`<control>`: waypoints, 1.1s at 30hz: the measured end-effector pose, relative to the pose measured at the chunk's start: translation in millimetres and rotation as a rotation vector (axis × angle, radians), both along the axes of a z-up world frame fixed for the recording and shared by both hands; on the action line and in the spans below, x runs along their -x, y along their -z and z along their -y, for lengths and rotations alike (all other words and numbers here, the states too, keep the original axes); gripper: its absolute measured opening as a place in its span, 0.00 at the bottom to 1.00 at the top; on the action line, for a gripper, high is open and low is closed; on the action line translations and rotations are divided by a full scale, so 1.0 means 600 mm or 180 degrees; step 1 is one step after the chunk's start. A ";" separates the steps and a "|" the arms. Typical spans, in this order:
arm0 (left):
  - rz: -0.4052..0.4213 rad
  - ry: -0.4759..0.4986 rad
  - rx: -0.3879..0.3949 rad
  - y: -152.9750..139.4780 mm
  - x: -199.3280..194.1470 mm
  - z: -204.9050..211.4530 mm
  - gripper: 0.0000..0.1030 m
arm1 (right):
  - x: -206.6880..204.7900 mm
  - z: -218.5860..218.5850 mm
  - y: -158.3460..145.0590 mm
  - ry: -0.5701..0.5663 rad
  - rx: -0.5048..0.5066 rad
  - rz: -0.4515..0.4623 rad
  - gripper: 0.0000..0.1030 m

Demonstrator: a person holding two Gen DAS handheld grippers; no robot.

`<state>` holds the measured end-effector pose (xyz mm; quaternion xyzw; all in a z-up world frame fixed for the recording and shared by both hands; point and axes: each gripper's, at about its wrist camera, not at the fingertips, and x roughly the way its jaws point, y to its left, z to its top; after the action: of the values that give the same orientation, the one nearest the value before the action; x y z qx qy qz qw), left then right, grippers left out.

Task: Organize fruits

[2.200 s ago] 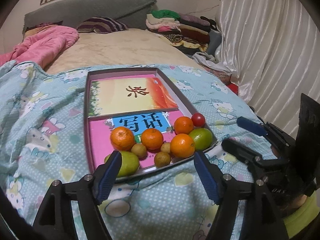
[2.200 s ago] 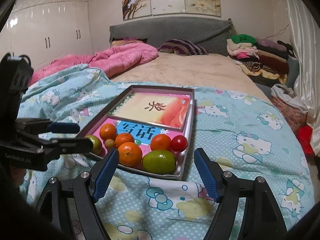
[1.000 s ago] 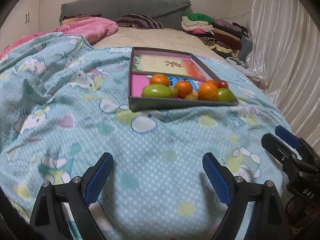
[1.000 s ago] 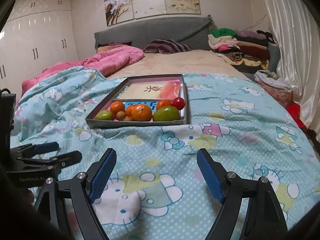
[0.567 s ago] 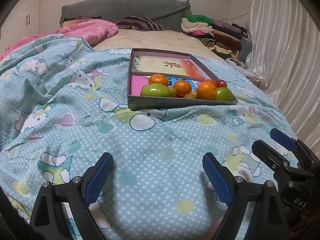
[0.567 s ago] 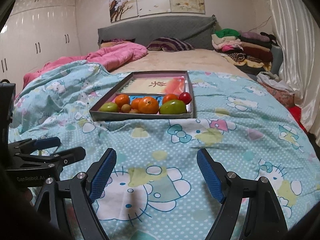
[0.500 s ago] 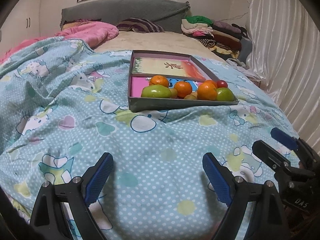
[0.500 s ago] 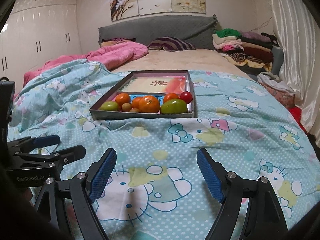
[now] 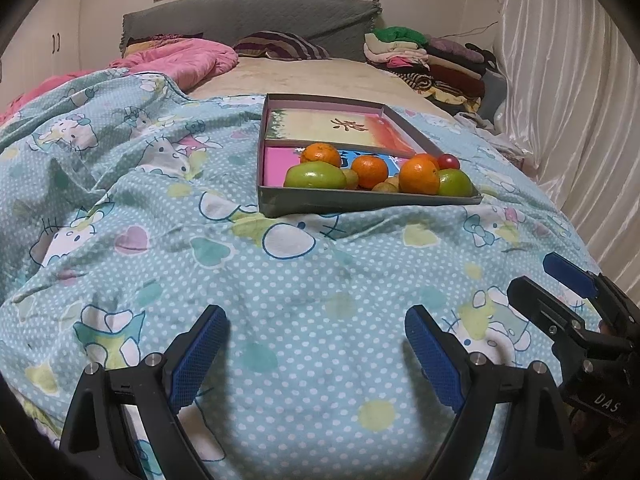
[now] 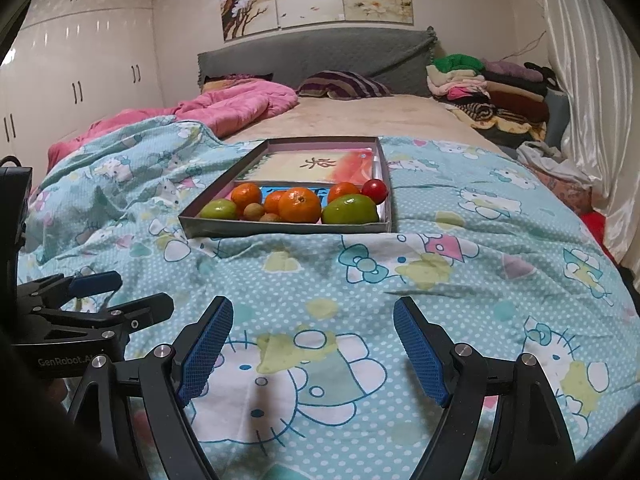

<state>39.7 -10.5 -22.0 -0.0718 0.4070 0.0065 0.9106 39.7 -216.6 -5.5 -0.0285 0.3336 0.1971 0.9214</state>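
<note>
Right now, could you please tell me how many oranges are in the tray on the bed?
4: one at the back left, one in the middle, one at the front, and one half hidden behind it, beside the red tomato. The front fruits may hide more.

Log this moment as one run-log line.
left gripper: open, empty | right gripper: open, empty | fruits: in tray on bed | contact: none

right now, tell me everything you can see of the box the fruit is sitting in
The box is a shallow rectangular tray with low grey walls that look like cardboard and a pink lining. It lies flat on the cartoon-print quilt. Printed booklets cover its floor. The fruit is bunched at its near end: oranges, two green fruits, small brownish ones and a red one at the right wall. Neither gripper touches it.
</note>
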 end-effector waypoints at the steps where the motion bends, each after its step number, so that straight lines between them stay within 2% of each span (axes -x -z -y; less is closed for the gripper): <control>1: -0.0001 0.0000 0.0003 0.001 0.000 0.000 0.88 | 0.000 0.000 0.000 0.0002 0.0004 -0.0002 0.81; 33: -0.0017 -0.0039 -0.0020 0.002 -0.003 -0.007 0.88 | -0.002 0.004 -0.002 0.0007 0.0014 0.0003 0.81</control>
<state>41.5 -6.5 -23.3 -0.0714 0.4090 0.0136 0.9096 41.0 -218.8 -4.2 -0.0303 0.3336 0.1953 0.9217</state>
